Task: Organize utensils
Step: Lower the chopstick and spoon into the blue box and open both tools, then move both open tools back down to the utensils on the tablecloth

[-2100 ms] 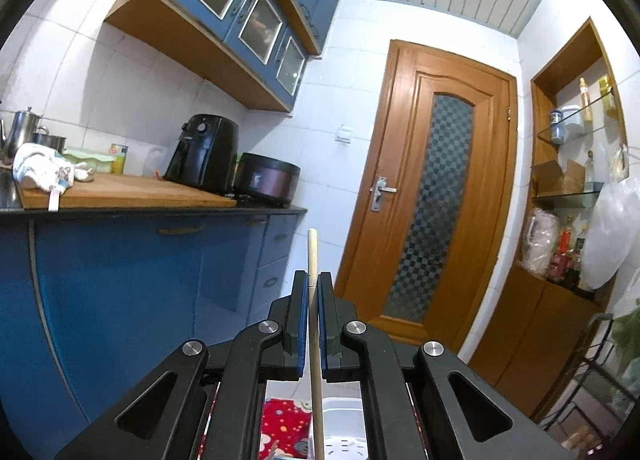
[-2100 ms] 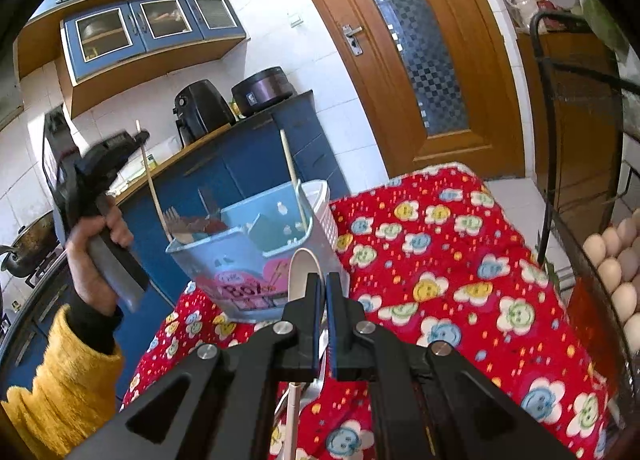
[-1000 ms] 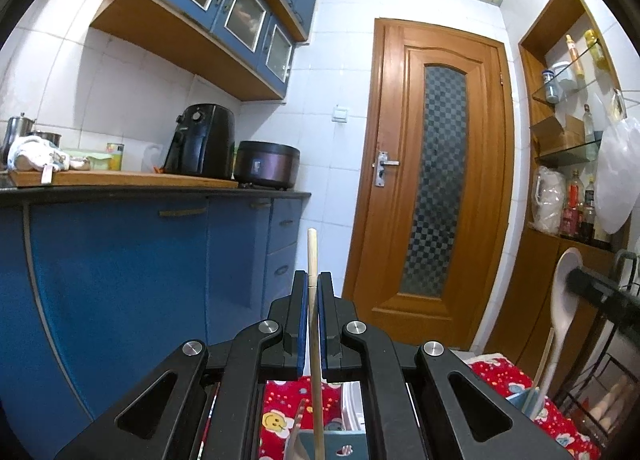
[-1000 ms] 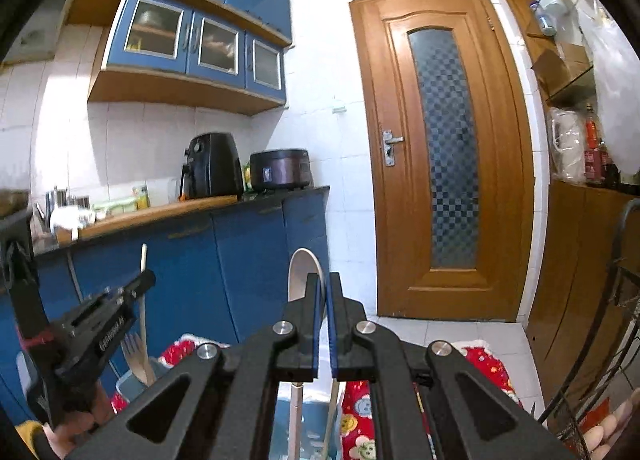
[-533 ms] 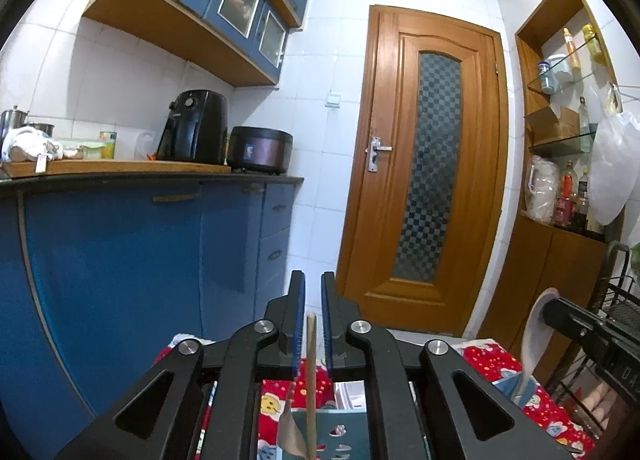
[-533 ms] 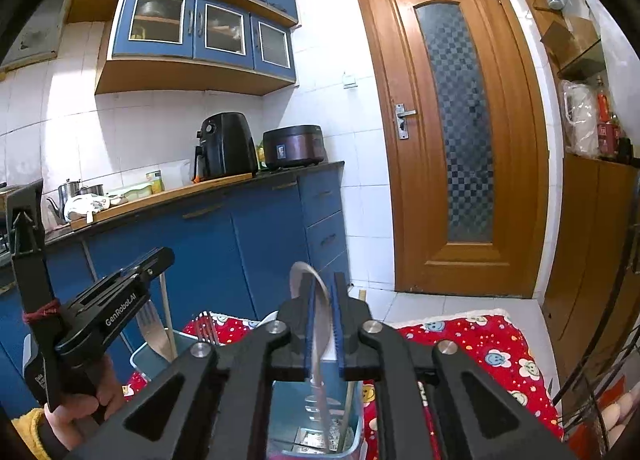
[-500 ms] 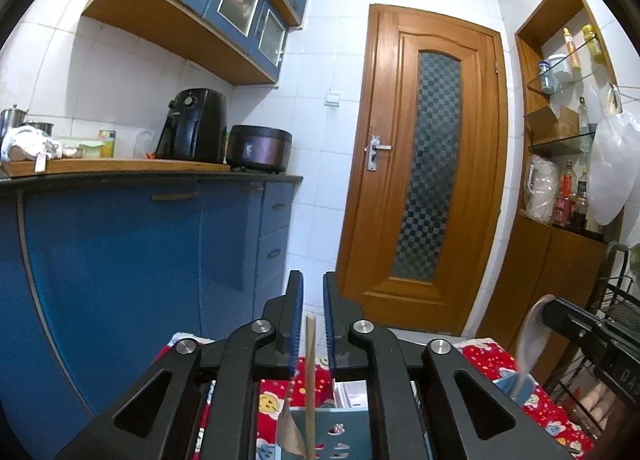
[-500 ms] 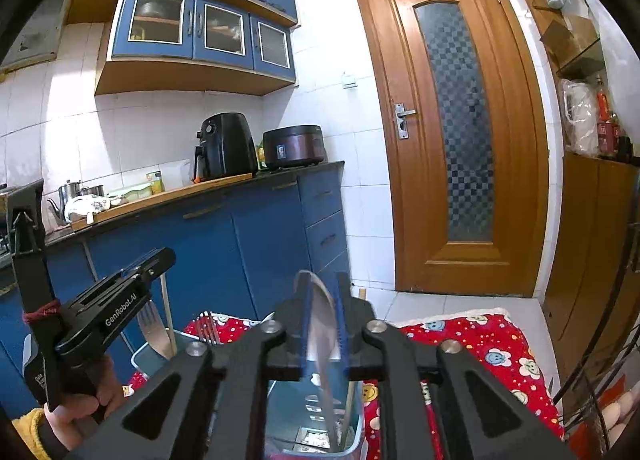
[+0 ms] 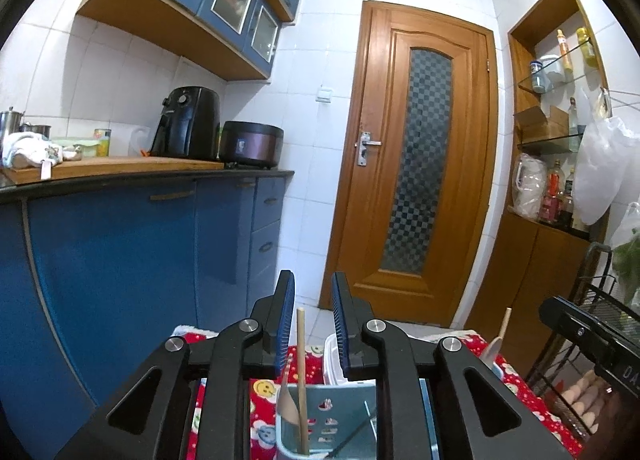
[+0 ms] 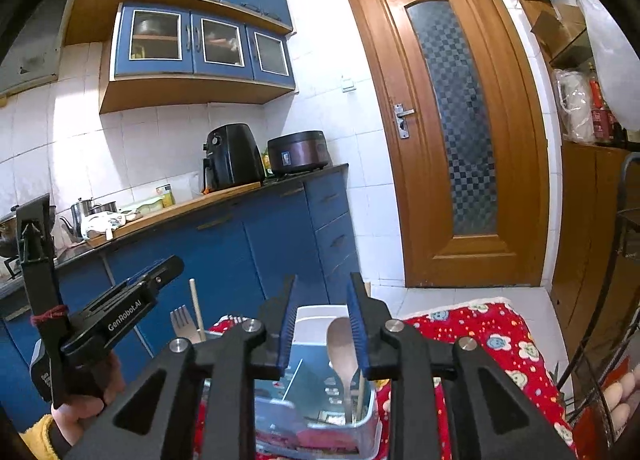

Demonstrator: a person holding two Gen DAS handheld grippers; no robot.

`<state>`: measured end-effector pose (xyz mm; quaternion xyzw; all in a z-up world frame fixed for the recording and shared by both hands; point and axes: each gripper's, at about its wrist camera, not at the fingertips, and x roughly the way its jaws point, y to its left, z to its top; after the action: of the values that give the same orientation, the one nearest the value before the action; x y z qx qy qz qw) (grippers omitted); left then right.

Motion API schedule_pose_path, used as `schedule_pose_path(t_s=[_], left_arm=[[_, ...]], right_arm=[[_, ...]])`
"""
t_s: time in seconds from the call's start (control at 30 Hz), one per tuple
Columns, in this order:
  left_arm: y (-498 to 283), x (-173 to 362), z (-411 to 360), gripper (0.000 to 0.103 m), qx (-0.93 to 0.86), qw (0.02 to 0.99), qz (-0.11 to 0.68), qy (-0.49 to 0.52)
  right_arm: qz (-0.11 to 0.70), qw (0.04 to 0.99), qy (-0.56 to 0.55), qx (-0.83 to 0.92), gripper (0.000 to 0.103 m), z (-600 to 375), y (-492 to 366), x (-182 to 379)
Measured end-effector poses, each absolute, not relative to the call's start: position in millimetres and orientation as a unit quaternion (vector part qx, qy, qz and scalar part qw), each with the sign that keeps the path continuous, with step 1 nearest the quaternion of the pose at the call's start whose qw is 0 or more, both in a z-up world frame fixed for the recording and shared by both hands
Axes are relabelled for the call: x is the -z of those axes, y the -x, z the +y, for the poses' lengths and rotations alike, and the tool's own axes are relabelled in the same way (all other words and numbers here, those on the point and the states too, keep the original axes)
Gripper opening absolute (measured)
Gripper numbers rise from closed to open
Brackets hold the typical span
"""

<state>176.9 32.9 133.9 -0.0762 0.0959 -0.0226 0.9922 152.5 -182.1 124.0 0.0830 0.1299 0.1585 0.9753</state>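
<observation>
Claws (image 9: 313, 288) (image 10: 322, 292) parted — chopstick (image 9: 301, 376); spoon (image 10: 342, 352) free

A table is covered by a red cloth (image 10: 496, 336) printed with cartoon flowers. On the cloth stands a pale plastic utensil caddy (image 10: 320, 416), at the near left part of the table in the right wrist view. A white container (image 9: 332, 360) rises just behind it. At the table's right edge stands a black wire rack (image 10: 600, 372).
</observation>
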Motion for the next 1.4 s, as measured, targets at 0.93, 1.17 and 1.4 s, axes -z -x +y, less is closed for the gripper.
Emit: schedule_pose_path(t_s=[0.93,1.17,1.4], left_arm=[[-90,-141,37,0.019,0.037,0.986,0.143,0.074],[-85,-128,38,0.019,0.043,0.980,0.178,0.083],[-84,-113,34,0.019,0.051,0.973,0.211,0.078]], right_arm=[[0.213,0.957,-0.119,-0.156,0.027,-201,-78,-96],[0.233,0.952,-0.132,-0.151,0.027,-207,-70,-82],[0.258,0.945,-0.142,-0.146,0.027,-213,-68,-65]])
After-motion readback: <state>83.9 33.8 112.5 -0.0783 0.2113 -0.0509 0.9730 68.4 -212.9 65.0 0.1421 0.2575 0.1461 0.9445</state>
